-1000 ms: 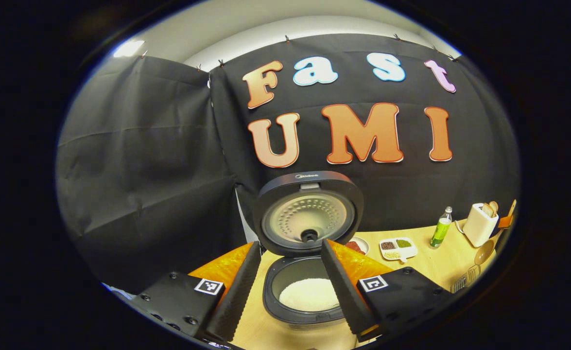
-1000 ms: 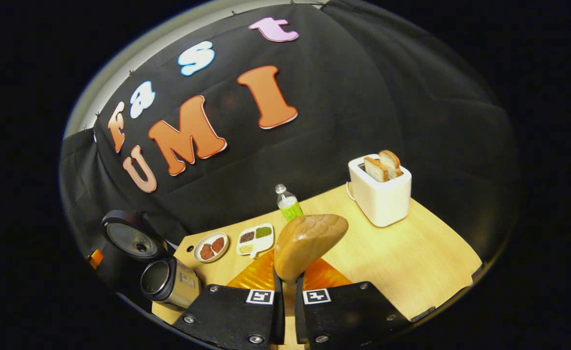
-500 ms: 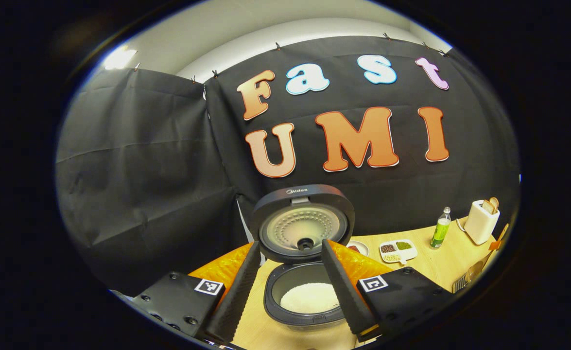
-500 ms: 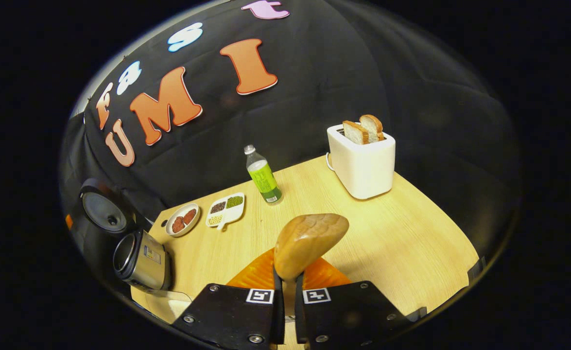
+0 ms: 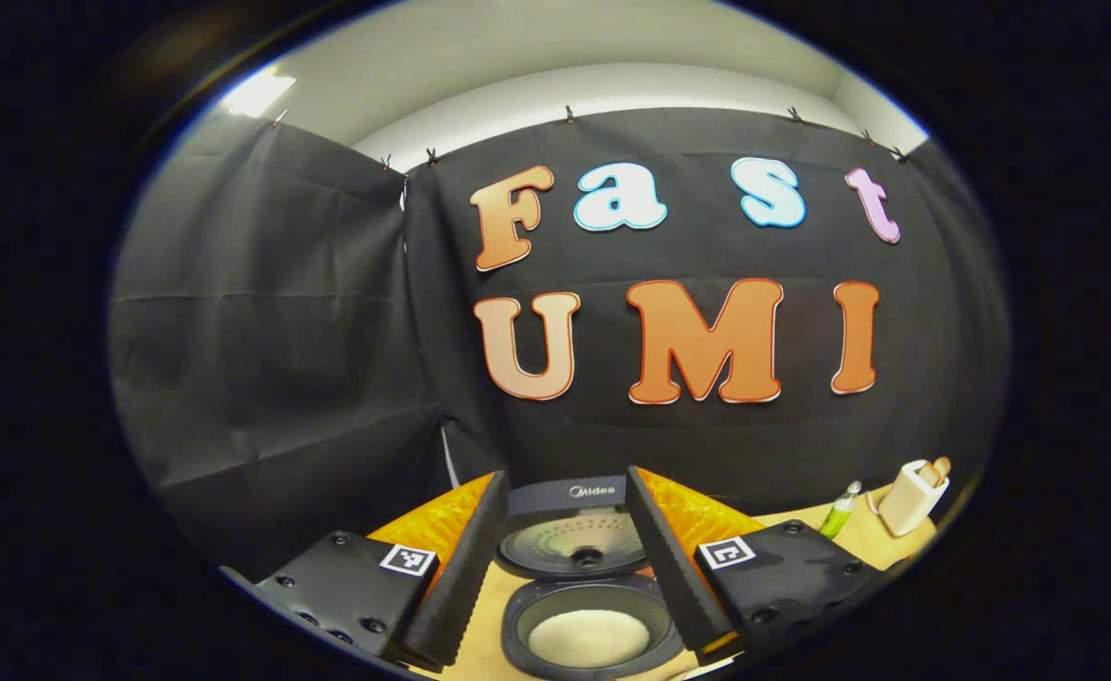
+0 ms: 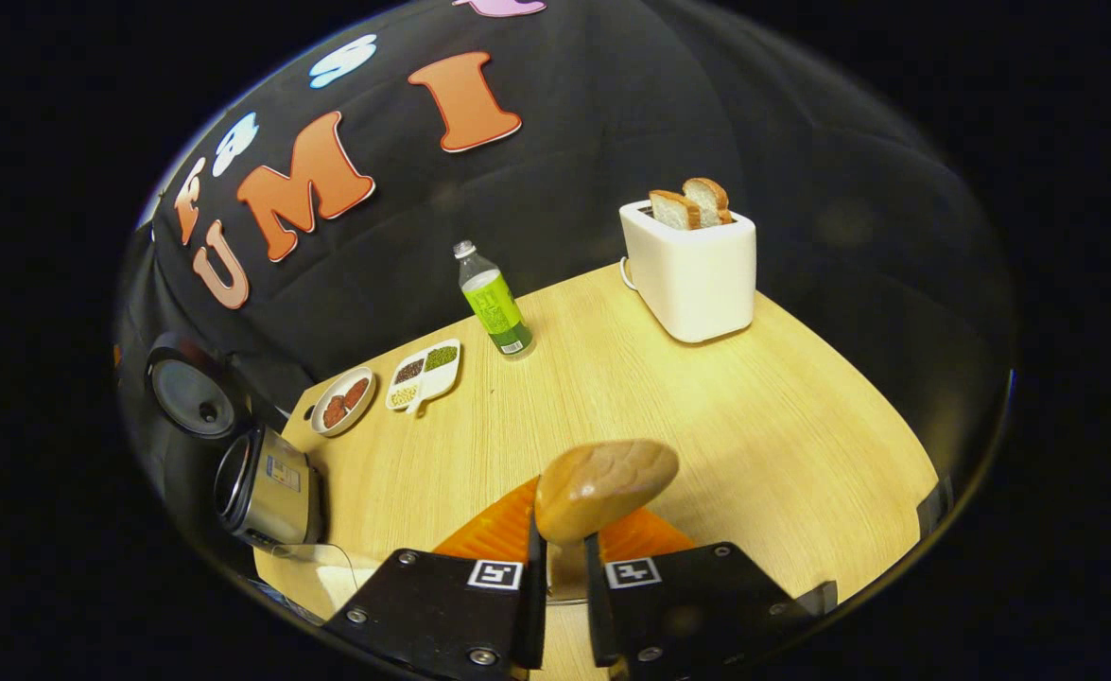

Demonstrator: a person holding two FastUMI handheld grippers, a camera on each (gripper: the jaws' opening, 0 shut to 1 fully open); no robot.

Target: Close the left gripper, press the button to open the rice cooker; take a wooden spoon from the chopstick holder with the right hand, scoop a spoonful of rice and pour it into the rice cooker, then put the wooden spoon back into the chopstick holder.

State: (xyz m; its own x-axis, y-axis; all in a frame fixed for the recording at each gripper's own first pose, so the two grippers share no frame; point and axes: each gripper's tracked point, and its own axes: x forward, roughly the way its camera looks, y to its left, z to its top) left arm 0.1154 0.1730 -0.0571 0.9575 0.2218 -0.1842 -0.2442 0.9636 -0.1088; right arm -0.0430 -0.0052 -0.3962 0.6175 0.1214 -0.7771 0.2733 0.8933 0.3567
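My right gripper (image 6: 560, 567) is nearly closed, its two fingers pinching the wooden spoon (image 6: 604, 480) by the neck; the smooth, rounded bowl stands up between them above the pale wood-grain table (image 6: 801, 426). My left gripper (image 5: 564, 558) is spread wide and holds nothing, with the rice cooker (image 5: 588, 615) between its fingers. The cooker's lid stands open, its dimpled metal inner plate facing me, and white rice lies in the dark round pot. The lid's edge carries the word "Midea". In the right gripper view the cooker (image 6: 267, 487) sits at the table's far left corner, brushed metal on its side. Near it lie a small round dish (image 6: 342, 401), a divided white tray (image 6: 423, 375) of grains, a green-labelled bottle (image 6: 494, 305) and a white toaster (image 6: 692, 270) with two bread slices.
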